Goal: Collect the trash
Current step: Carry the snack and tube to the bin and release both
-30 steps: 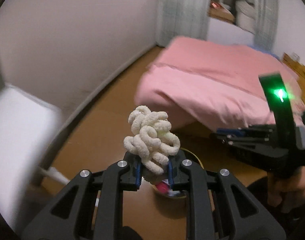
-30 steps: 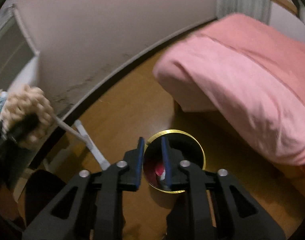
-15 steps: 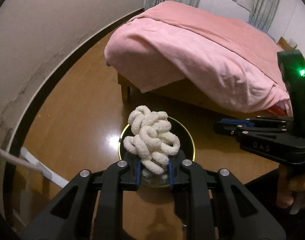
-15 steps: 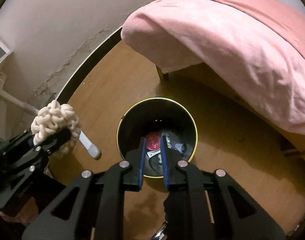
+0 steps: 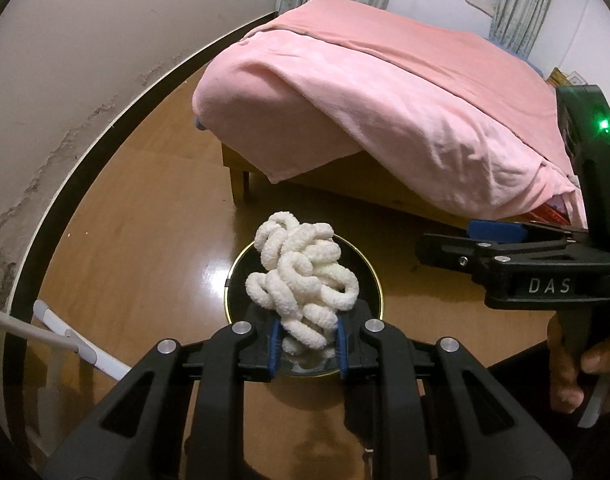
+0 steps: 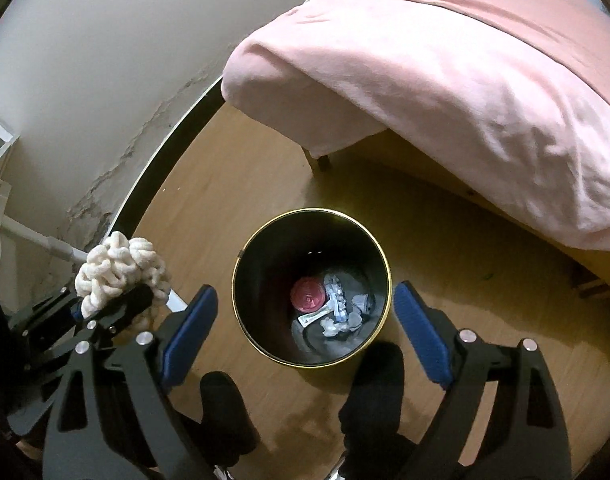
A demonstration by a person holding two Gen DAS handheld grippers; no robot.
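The only readable text is the white lettering "DAS" on the black body of the right gripper (image 5: 481, 240), behind its jaws, in the left wrist view.

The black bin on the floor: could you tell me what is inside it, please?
Inside the bin: a red round lid, crumpled white wrappers and a paper scrap. Anything beneath them is hidden.

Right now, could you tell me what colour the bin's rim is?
Gold, around a black bin; clearest in the right wrist view.
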